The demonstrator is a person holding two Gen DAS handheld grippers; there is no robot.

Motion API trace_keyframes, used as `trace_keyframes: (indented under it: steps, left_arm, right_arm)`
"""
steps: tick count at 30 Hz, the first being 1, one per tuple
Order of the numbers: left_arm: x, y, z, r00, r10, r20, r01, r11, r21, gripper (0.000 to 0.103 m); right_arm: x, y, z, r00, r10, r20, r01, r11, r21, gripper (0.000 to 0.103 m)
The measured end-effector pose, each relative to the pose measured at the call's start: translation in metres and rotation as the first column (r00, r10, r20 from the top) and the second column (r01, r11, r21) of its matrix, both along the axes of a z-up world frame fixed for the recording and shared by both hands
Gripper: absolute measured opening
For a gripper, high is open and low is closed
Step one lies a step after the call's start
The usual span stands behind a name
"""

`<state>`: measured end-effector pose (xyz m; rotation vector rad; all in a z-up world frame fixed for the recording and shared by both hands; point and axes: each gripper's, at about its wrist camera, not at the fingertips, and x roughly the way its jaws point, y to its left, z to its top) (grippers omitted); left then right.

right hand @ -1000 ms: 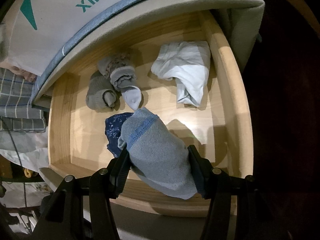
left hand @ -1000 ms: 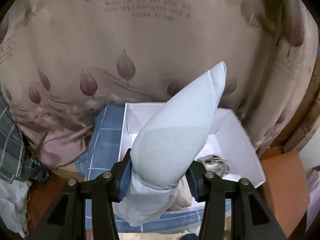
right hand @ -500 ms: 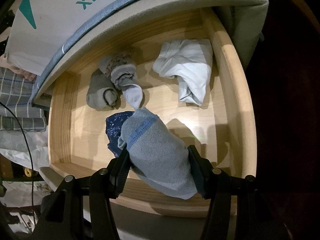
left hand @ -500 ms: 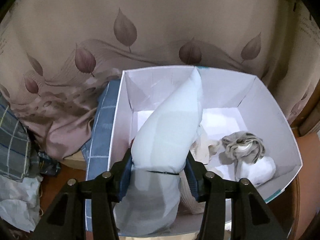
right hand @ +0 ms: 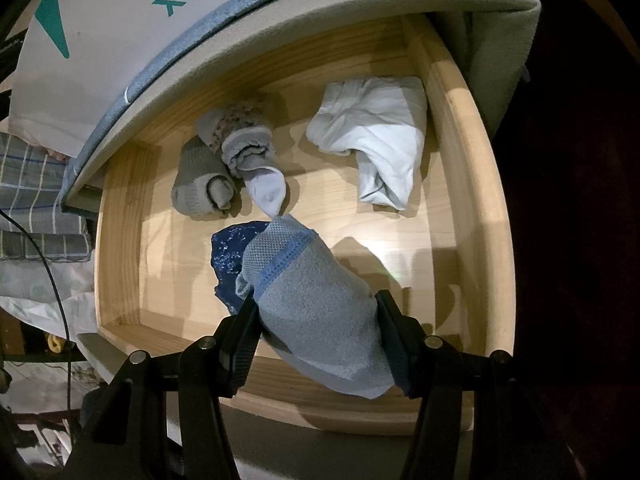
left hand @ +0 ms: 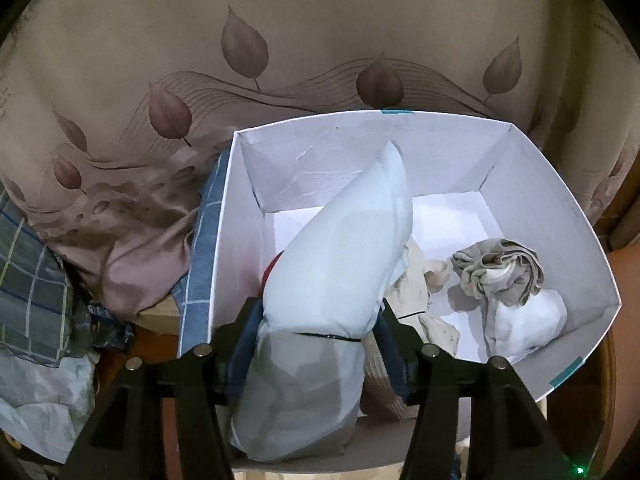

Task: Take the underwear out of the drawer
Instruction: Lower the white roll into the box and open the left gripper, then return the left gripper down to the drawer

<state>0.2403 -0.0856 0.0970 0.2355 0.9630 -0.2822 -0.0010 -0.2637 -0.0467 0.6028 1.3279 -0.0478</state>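
Progress: part done. My left gripper has its jaws closed on a pale blue garment, held over the white box; it is not yet let go. The box already holds a grey-and-white bundle at its right and some beige cloth under the garment, so earlier pieces appear delivered.

My right gripper has its jaws closed on a grey garment, raised above the near part of the open drawer.

Remaining in the drawer, left to right: a grey roll, a grey-and-white bundle touching it, a dark blue patterned piece partly hidden behind my held garment, and a white garment near the right wall. I judge at least the last two still need removing.

Surroundings: leaf-print curtain behind the box, plaid cloth at far left. The bed edge overhangs the drawer's rear and may hinder reaching the back items.
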Motion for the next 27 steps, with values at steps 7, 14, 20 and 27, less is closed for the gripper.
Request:
trace_keyframes:
  steps: [7, 14, 20, 27]
  left_arm:
    - [-0.009, 0.008, 0.022, 1.0, -0.02, 0.008, 0.021, 0.996, -0.088, 0.063]
    - [-0.04, 0.013, 0.058, 0.996, -0.071, 0.058, 0.076, 0.993, -0.085, 0.063]
    - [-0.09, 0.026, 0.063, 0.987, -0.144, 0.073, 0.143, 0.989, 0.023, 0.063]
    - [-0.135, 0.056, 0.028, 0.991, -0.129, 0.037, 0.126, 0.99, 0.066, 0.063]
  right_arm:
    - [0.0, 0.0, 0.0, 1.0, 0.001, -0.002, -0.001, 1.0, -0.001, 0.053]
    - [0.002, 0.002, -0.001, 1.0, 0.005, -0.013, -0.005, 1.0, -0.009, 0.053]
    - [0.004, 0.004, -0.002, 1.0, 0.011, -0.024, -0.011, 1.0, -0.021, 0.053]
    - [0.006, 0.006, -0.004, 0.999, 0.023, -0.041, -0.025, 0.999, -0.047, 0.053]
